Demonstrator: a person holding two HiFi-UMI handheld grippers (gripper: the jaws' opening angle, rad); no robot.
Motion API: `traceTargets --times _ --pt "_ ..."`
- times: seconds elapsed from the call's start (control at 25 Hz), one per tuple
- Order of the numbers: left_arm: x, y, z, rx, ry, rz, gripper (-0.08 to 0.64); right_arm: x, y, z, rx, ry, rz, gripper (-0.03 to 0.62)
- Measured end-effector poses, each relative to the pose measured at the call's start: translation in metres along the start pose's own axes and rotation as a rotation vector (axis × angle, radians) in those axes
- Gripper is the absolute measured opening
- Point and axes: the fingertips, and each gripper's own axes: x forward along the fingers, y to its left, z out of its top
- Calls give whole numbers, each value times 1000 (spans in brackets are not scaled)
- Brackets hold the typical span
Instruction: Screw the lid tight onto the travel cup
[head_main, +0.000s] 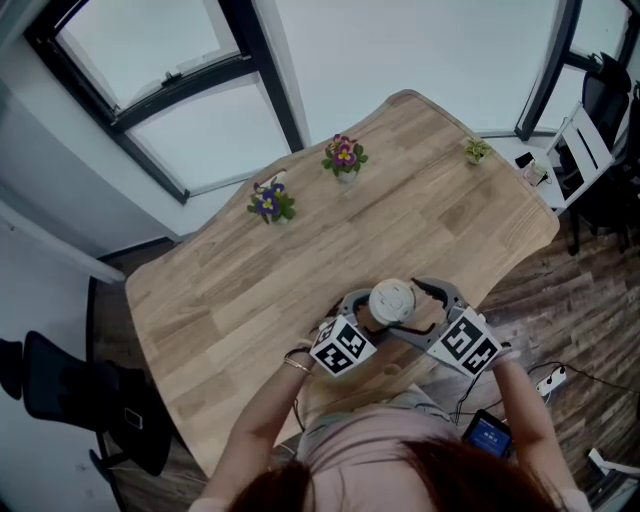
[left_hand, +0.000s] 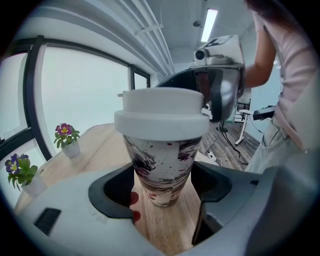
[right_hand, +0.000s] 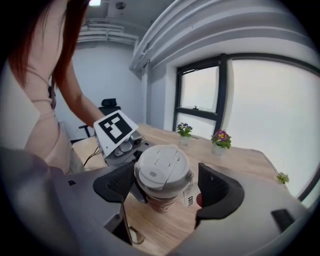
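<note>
The travel cup (left_hand: 160, 167), white with dark splashes, stands on the wooden table (head_main: 240, 290) near its front edge. A white lid (head_main: 392, 298) sits on top of it and looks level. My left gripper (head_main: 368, 318) comes in from the lower left, and its jaws press the cup's lower body on both sides (left_hand: 162, 189). My right gripper (head_main: 415, 310) reaches from the right at lid (right_hand: 162, 170) height. Its left jaw touches the rim, while a thin gap and a small hanging tag (right_hand: 190, 199) separate the other jaw from it.
Three small flower pots stand along the far side of the table: purple (head_main: 270, 201), pink (head_main: 344, 155) and green (head_main: 477, 150). A black chair (head_main: 85, 395) is on the floor at left. Cables and a phone (head_main: 490, 436) lie at lower right.
</note>
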Motion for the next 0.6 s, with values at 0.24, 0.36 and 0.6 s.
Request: traceTargets --times 0.24,0.36,0.6 --pt "1 -1 2 0 3 8 347 4 2 -10 -26 22 -19 359" --pt "0 0 1 -15 -1 31 347 4 3 -8 50 -33 -169 359" --pt "0 1 0 -17 -6 33 347 1 8 -8 218 -118 -188 360"
